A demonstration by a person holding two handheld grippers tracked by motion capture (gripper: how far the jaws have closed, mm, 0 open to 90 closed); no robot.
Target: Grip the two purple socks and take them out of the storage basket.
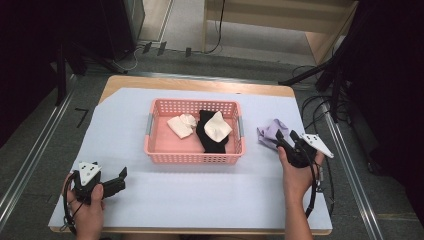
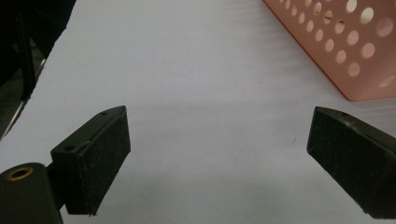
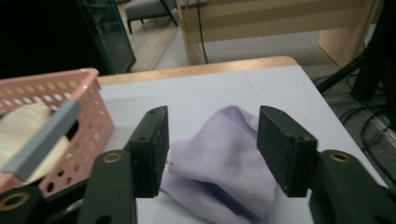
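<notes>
**Right gripper spread around a lilac cloth beside the basket**

From the high view, the right gripper (image 1: 289, 138) sits at the near edge of a lilac cloth (image 1: 270, 131) that lies crumpled on the white surface (image 1: 200, 190), just to the right of a pink basket (image 1: 194, 158). That view also looks into the basket, which holds a cream cloth (image 1: 181, 124), a black cloth (image 1: 210, 136) and a second pale cloth (image 1: 217, 126) on top of the black one.

The right gripper view adds the detail: the jaws stand spread on either side of the lilac cloth (image 3: 224, 158), whose raised fold lies between them; the pads do not press on it. The basket's perforated wall (image 3: 95, 116) shows at its left.

The left gripper (image 1: 120, 179) rests near the front left of the surface, well apart from the cloth. The left gripper view shows its jaws wide apart over bare white surface, with a corner of the basket (image 2: 345, 51) at upper right.
</notes>
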